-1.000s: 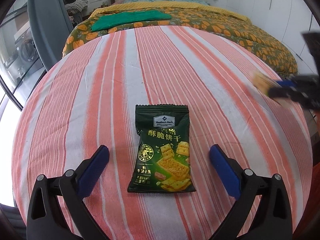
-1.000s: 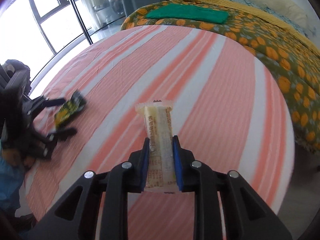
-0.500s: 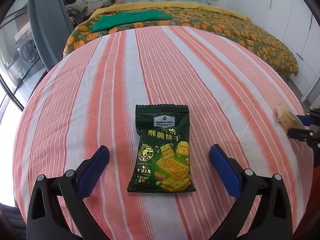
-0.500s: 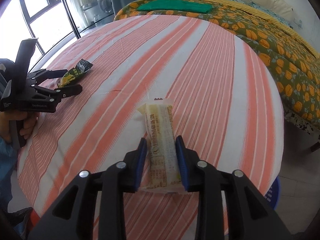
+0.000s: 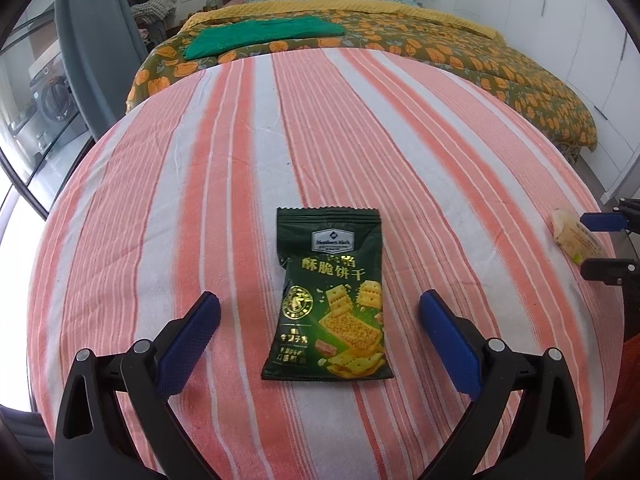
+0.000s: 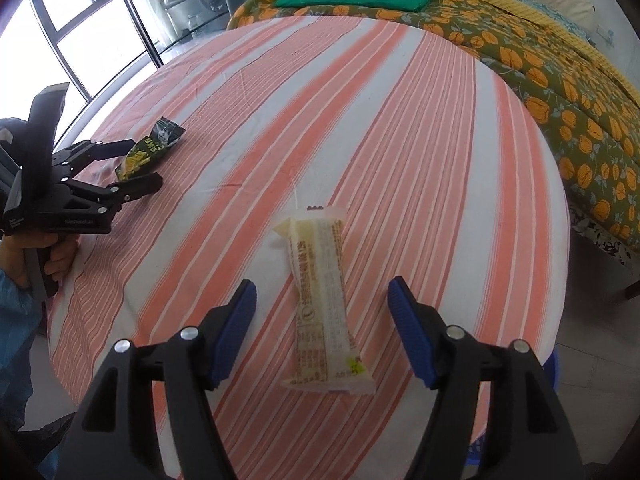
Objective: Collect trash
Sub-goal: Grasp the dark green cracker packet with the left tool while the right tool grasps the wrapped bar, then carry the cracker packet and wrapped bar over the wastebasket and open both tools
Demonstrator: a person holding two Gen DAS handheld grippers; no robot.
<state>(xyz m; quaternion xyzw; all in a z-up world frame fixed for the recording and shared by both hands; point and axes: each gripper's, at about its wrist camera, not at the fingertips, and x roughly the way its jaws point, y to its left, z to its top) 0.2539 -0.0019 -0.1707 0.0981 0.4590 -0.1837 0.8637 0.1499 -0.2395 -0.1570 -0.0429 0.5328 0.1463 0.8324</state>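
Observation:
A dark green cracker packet (image 5: 330, 296) lies flat on the striped tablecloth (image 5: 224, 152), between the wide-apart fingers of my left gripper (image 5: 320, 304), which is open and not touching it. A pale yellow snack-bar wrapper (image 6: 324, 300) lies on the cloth between the fingers of my right gripper (image 6: 322, 292); its jaws are opening and the pads stand clear of the wrapper. In the right wrist view the left gripper (image 6: 136, 164) and the green packet (image 6: 150, 150) appear at the far left. The left wrist view catches the yellow wrapper (image 5: 576, 238) at its right edge.
The round table's edge (image 6: 560, 208) curves close on the right. Beyond it stands a bed with an orange-flowered quilt (image 5: 440, 44) and a green folded cloth (image 5: 260, 34). A blue bin rim (image 6: 552, 368) shows below the table edge. Windows (image 6: 68, 28) lie to the left.
My right gripper, shut on the yellow wrapper a second ago, has let it go and spread its jaws; the wrapper now lies on the cloth. The left gripper has not moved.

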